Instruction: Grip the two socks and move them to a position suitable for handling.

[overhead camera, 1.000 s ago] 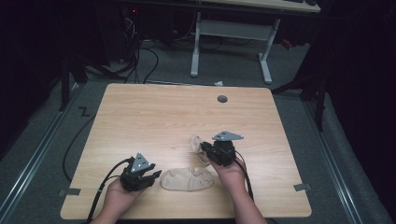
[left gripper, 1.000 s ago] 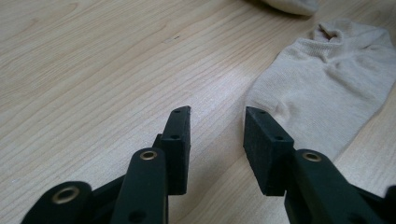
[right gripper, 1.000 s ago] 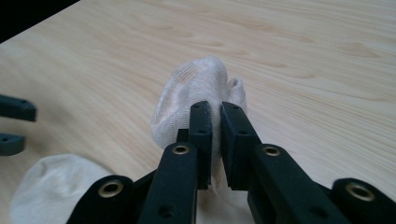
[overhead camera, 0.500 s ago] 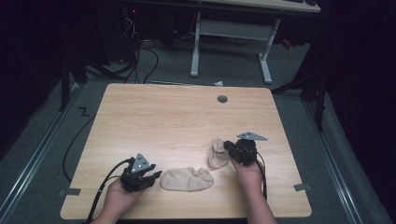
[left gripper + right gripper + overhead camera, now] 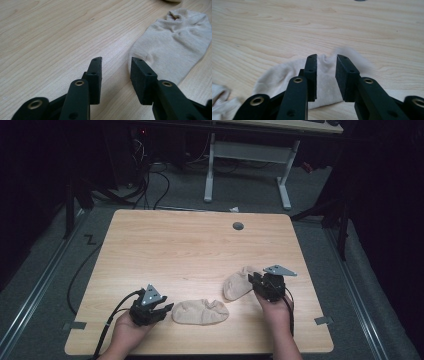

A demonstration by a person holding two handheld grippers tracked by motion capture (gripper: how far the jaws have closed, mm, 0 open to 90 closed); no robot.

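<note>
Two beige socks lie on the wooden counter [image 5: 190,250], no containers anywhere on it; the near sock [image 5: 200,312] lies flat along the front edge, the far sock [image 5: 237,284] sits bunched to its right and a bit further back, the two close but apart; left hand-held gripper [image 5: 165,309] rests low at the front left, jaws spread with bare wood between them, its tips just beside the end of the near sock, not touching as far as the left gripper view shows; right hand-held gripper [image 5: 256,281] sits at the right end of the far sock; its jaws have just been opening, and in the right gripper view a raised fold of that sock stands between the pads, slightly blurred, with a gap on each side so the pads no longer pinch it; a round grey grommet [image 5: 238,226] sits in the counter near the back edge, well apart from everything; cables trail from both grippers off the front; beyond the counter, a white desk frame [image 5: 247,165] on dark floor; nothing blocks either sock.
</note>
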